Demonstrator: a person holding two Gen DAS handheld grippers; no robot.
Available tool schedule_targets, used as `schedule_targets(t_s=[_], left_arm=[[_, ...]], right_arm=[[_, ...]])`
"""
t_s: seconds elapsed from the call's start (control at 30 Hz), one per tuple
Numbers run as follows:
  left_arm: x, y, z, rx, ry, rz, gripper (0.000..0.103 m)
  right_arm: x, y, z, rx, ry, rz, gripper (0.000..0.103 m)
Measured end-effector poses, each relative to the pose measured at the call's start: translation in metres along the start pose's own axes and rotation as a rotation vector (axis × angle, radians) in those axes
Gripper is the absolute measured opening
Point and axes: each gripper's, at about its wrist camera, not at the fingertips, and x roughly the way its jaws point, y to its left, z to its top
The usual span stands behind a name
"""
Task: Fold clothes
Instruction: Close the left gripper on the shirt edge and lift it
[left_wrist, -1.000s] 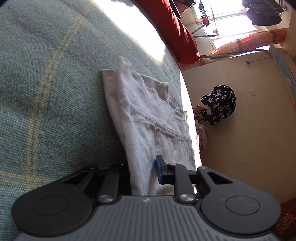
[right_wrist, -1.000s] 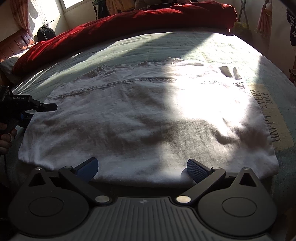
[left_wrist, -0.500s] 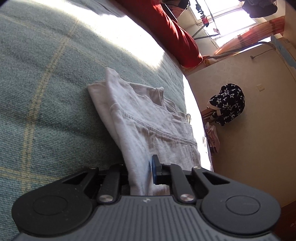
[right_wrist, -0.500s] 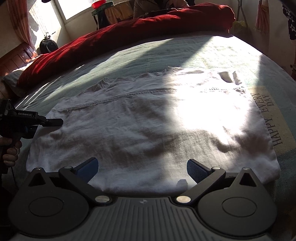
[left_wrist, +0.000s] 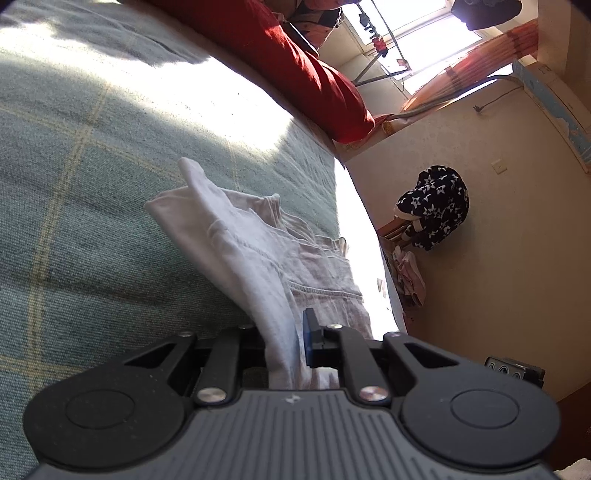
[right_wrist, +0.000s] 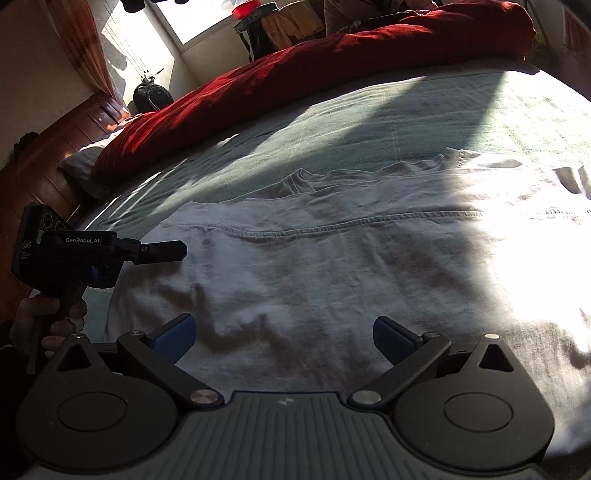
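My left claw (left_wrist: 284, 341) is clamped on the left edge of the white shirt (right_wrist: 332, 280), which lies spread across the bed (right_wrist: 351, 122), long axis left to right. My right claw (right_wrist: 284, 338) hangs over the shirt's near hem, fingers wide apart.

A white shirt (right_wrist: 332, 280) lay spread flat across a green checked bed (right_wrist: 369, 122), its fabric thin and faintly creased, with a stitched seam running across it from side to side. Its far edge showed a ribbed collar and small rumpled folds. Half of it sat in shadow; the other half was washed out by sunlight. One side edge was raised off the bed (left_wrist: 74, 184), so the shirt (left_wrist: 251, 258) rose there in a narrow ridge.
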Motion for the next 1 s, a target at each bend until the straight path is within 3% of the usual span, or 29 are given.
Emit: schedule_targets(t_s=[0.23, 0.67, 1.0], left_arm=[[-0.001, 0.000, 0.000, 0.009, 0.002, -0.015, 0.011], [0.003, 0.005, 0.001, 0.015, 0.010, -0.010, 0.011], [0.004, 0.002, 0.002, 0.013, 0.012, 0.009, 0.011]], right_arm=[[0.024, 0.000, 0.007, 0.000, 0.033, 0.001, 0.103], [0.072, -0.021, 0.067, 0.036, -0.018, -0.007, 0.103], [0.067, -0.018, 0.063, 0.057, -0.012, -0.009, 0.103]])
